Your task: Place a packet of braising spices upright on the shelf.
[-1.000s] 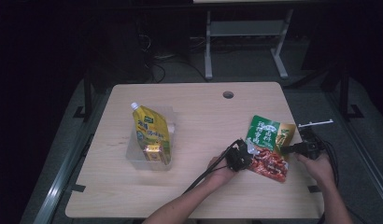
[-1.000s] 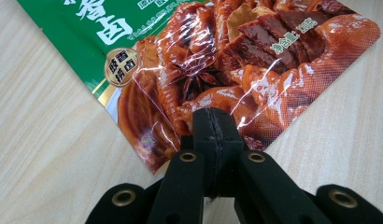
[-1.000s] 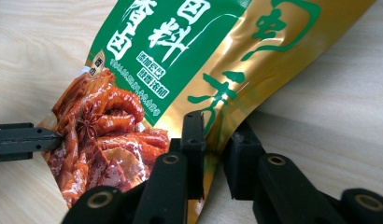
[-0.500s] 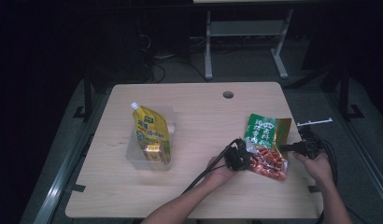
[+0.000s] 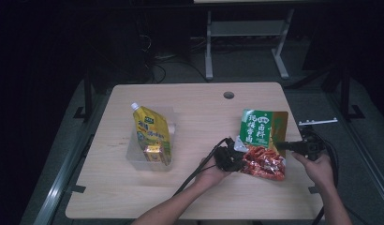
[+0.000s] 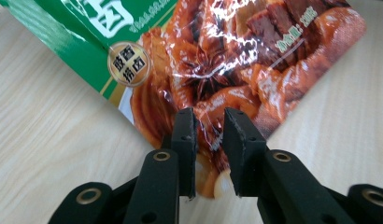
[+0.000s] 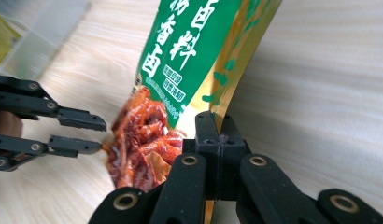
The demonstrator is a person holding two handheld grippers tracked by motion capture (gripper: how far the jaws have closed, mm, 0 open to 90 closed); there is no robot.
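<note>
A green and red seasoning packet [image 5: 261, 136] lies at the table's right, its red end toward the person. My right gripper [image 5: 281, 145] comes in from the right and is shut on the packet's gold side edge [image 7: 227, 100]; the closed jaws meet there in the right gripper view [image 7: 217, 122]. My left gripper [image 5: 240, 153] sits at the packet's lower left corner, open, with the red printed corner [image 6: 213, 88] lying between and under its jaws [image 6: 208, 116]. The right gripper view also shows the left gripper [image 7: 103, 135] with its jaws apart beside the red end.
A yellow spouted pouch [image 5: 151, 133] leans in a clear plastic bin [image 5: 134, 157] on the left half of the wooden table [image 5: 195, 108]. A cable hole [image 5: 228, 95] is near the far edge. A metal stand [image 5: 246, 33] is on the floor behind.
The left gripper has shifted slightly left along the packet's lower corner. The right gripper has stayed on the packet's right edge, and the packet has barely moved.
</note>
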